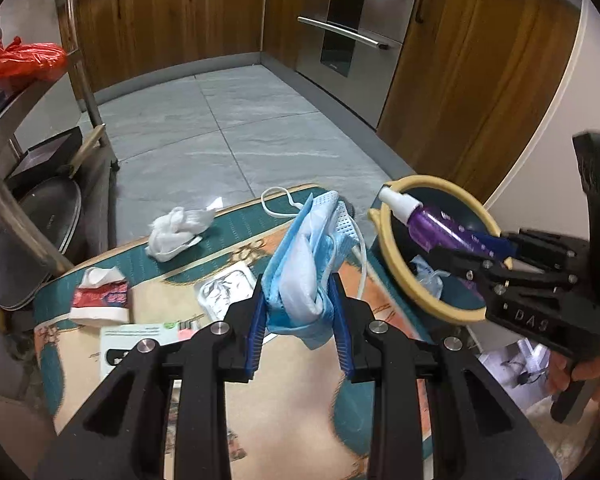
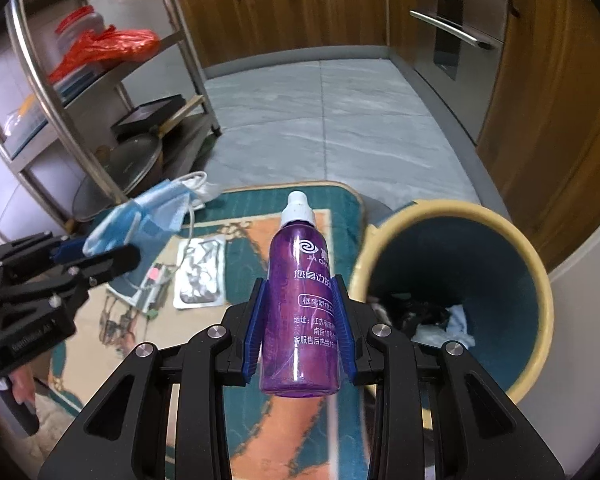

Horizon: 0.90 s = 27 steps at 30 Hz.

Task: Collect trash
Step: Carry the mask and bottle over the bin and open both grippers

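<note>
Purple and see-through, the small bottle [image 2: 300, 300] carries a white swirl logo above the letters "JIA CH…", cut off by the curve of the plastic, and several lines of white Chinese print below, which seem to give an address and a service line, though the small characters are hard to make out. It has a white dropper cap and stands upright between the blue pads of the right gripper [image 2: 300, 312], whose jaws are drawn in narrow and press on both of its sides. Seen from the left wrist, the same bottle [image 1: 440, 226] hangs over the mouth of the bin [image 1: 396, 268], a round one with a cream rim and dark teal inside, holding a few crumpled scraps. The right gripper's body shows raised letters reading "DAS". The left gripper [image 1: 298, 312] is likewise nearly closed, pinching a bunched pale blue face mask [image 1: 304, 264] with white ear loops, held above the patterned teal and orange mat [image 1: 300, 420]. On the mat lie a crumpled white tissue [image 1: 176, 232], a red and white tissue packet [image 1: 100, 296] and a silvery foil pouch [image 1: 228, 292].
</note>
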Each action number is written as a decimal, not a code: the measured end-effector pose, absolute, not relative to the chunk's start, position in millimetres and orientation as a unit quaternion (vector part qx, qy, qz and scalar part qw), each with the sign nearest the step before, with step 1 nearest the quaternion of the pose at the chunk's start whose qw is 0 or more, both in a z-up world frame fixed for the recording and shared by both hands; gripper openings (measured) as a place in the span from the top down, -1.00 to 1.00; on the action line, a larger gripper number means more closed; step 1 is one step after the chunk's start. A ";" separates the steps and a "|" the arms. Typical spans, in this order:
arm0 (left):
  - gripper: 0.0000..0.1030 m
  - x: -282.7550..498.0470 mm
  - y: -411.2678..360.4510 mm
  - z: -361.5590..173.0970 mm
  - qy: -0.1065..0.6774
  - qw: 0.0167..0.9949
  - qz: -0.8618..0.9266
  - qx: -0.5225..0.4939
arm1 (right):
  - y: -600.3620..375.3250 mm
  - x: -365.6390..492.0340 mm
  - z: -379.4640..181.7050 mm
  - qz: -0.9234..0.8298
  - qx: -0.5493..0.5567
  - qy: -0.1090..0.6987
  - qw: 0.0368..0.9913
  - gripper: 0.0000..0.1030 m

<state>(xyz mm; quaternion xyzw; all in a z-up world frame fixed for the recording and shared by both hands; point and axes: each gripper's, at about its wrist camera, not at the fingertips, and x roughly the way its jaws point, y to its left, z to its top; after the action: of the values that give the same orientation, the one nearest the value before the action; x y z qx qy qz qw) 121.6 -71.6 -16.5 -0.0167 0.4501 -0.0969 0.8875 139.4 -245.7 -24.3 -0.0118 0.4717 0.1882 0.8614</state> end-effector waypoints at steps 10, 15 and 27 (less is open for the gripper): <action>0.43 137.6 -111.6 -17.0 0.445 0.887 -0.121 -0.011 | -306.6 140.5 -13.9 0.135 0.000 0.454 0.881 0.35; 0.43 141.5 -136.3 -20.2 0.445 0.885 -0.137 -0.003 | -334.3 139.5 -8.8 0.113 0.010 0.446 0.888 0.35; 0.43 148.8 -199.0 -41.6 0.460 0.870 -0.177 0.026 | -392.7 149.0 -30.9 0.050 0.030 0.468 0.882 0.35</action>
<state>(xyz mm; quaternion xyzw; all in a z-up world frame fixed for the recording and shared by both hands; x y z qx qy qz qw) 148.8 -199.0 -41.6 0.0264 0.4603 -0.1770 0.8696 149.0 -392.7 -30.9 0.0302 0.4681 0.0499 0.8817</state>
